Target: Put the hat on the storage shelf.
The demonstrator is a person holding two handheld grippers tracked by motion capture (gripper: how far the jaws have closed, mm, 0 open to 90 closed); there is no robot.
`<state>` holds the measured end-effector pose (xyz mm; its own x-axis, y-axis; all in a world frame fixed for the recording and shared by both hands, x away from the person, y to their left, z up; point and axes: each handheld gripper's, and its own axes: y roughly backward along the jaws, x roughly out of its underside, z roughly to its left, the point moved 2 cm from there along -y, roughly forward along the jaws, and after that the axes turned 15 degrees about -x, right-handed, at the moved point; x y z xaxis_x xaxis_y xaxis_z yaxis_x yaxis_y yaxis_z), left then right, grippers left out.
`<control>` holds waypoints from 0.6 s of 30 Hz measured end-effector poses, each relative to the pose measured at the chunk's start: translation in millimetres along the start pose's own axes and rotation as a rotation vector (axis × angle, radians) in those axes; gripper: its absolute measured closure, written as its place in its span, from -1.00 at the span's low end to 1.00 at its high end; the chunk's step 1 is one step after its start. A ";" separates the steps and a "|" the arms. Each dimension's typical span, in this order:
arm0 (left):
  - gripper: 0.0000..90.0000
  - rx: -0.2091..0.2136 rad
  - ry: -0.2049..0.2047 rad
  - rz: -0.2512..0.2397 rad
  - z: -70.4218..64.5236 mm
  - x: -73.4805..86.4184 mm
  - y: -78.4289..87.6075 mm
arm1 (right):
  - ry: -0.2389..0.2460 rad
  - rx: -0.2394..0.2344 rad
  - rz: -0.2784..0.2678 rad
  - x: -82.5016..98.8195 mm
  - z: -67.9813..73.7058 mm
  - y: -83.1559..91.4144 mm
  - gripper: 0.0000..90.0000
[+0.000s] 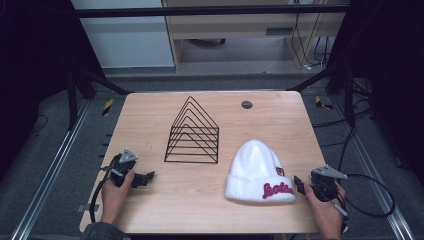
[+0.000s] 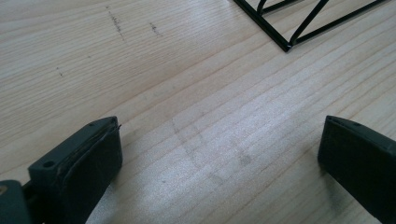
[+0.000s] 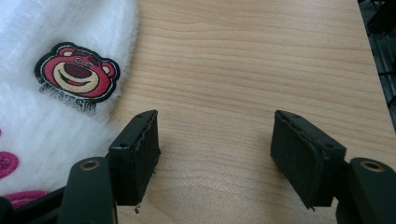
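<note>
Presently, the left gripper (image 1: 145,178) rests on the wooden table (image 1: 150,120) near its left edge, jaws wide apart over bare wood. At centre stands a black wire file rack (image 1: 192,134). Right of it lies the white fuzzy beanie (image 1: 257,170); just beside its cuff, the right gripper (image 1: 298,184) sits with jaws parted, holding nothing.

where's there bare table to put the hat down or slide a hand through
Bare wood runs along the table's left side, between the wire rack and the left gripper. The near edge left of the white hat is free, as is the far right corner by the dark round plug. Tightest: the gap between hat and right gripper.
</note>
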<state>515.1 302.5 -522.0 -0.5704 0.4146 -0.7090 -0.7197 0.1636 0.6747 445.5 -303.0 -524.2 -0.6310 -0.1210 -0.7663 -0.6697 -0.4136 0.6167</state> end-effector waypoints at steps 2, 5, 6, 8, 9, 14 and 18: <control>-1.00 -0.004 0.004 0.001 -0.4 -0.1 0.0 | 0.000 0.000 0.000 0.0 0.0 0.0 -0.28; -1.00 -0.010 0.010 0.003 -0.9 -0.3 0.1 | 0.001 0.000 0.000 -0.1 -0.1 -0.1 -0.28; -1.00 -0.013 0.012 0.005 -1.1 -0.3 0.2 | -0.005 -0.001 -0.002 -0.4 0.3 -0.4 -0.32; -1.00 -0.015 0.014 0.007 -1.3 -0.3 0.3 | 0.004 -0.004 0.010 -1.4 1.0 -2.5 -0.46; -1.00 -0.016 0.014 0.006 -1.3 -0.3 0.3 | 0.009 -0.011 0.015 -2.0 1.6 -3.5 -0.50; -1.00 -0.025 0.028 0.007 -2.6 -0.7 0.0 | 0.007 0.005 0.019 -13.9 -0.1 -1.7 -0.43; -1.00 -0.034 0.035 0.008 -3.5 -1.1 -0.1 | 0.013 0.033 0.065 -40.8 0.5 -0.6 -0.35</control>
<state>514.4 298.9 -522.0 -0.5893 0.3840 -0.7108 -0.7279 0.1293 0.6734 471.4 -297.4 -493.2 -0.6686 -0.1579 -0.7266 -0.6402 -0.3749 0.6705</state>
